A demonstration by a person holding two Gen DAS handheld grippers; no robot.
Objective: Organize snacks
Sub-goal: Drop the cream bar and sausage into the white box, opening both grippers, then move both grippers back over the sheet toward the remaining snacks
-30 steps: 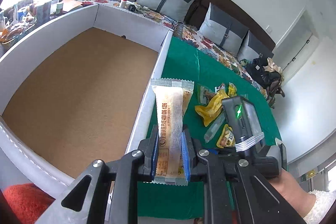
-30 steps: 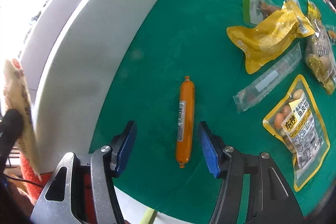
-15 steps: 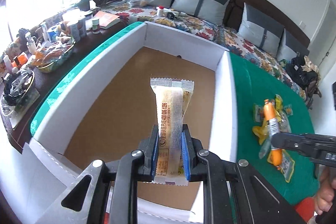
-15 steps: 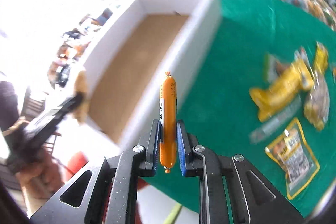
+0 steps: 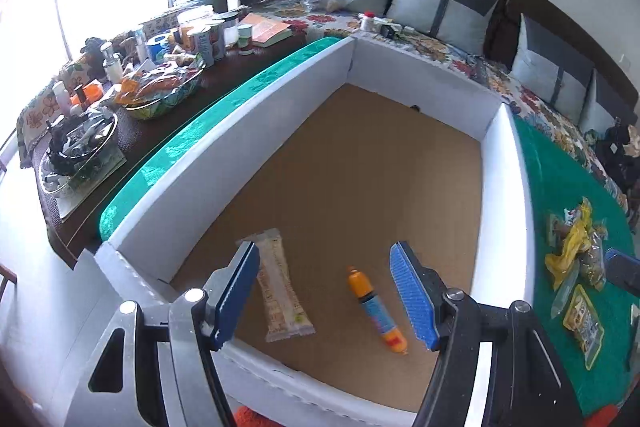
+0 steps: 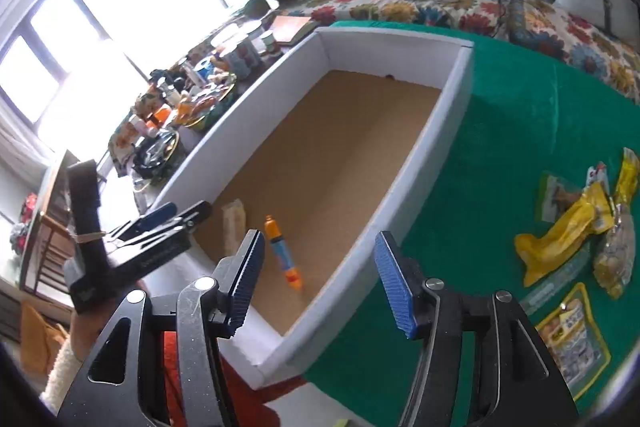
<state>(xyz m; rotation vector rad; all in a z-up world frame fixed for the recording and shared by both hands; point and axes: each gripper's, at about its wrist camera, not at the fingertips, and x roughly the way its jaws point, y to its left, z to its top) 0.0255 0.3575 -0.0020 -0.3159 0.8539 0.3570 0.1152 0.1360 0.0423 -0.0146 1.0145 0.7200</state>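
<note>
The sausage is lying on the brown floor of the white box, near its front wall, with the pale wafer pack lying just beside it, apart. Both grippers are hovering above, jaws having just been opening: the left gripper is gaping with nothing between its pads, and the right gripper likewise. On the green cloth beside the box, the remaining snacks are sitting in a loose cluster, perhaps overlapping.

Matt white cardboard box, rough cork-brown floor; glossy plastic sausage wrapper; plush green cloth
</note>
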